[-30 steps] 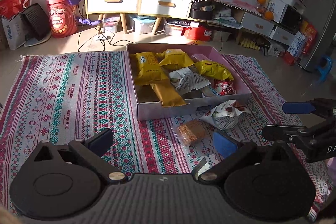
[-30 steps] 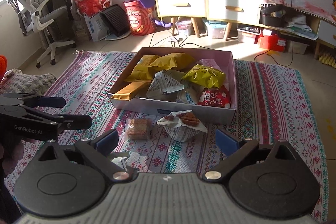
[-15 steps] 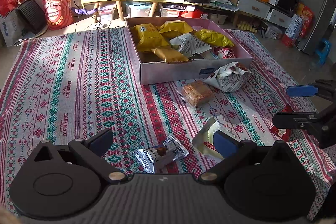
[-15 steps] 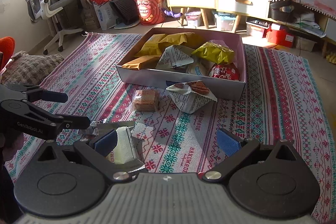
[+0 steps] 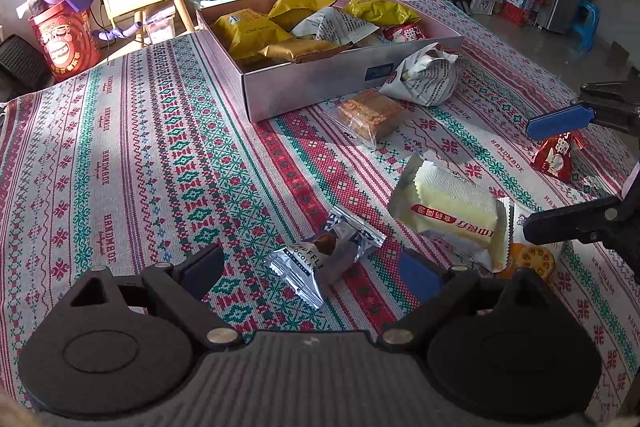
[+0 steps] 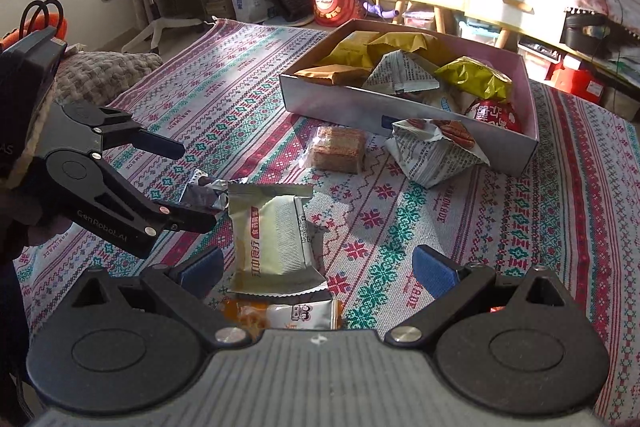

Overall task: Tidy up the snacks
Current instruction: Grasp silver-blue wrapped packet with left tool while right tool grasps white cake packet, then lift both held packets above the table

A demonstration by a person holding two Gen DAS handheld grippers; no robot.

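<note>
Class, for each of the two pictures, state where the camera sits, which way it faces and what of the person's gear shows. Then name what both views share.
Left wrist: on the left gripper, looking forward and down over the cloth at the silver packet; its open fingers show, the right gripper at the right edge.
Right wrist: on the right gripper, facing the cream packet; the left gripper shows at left.
Shared: the box, cracker pack, newsprint bag.

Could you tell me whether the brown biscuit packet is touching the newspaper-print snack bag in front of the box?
Apart. The right wrist view shows patterned cloth between the brown biscuit packet and the newspaper-print snack bag.
</note>
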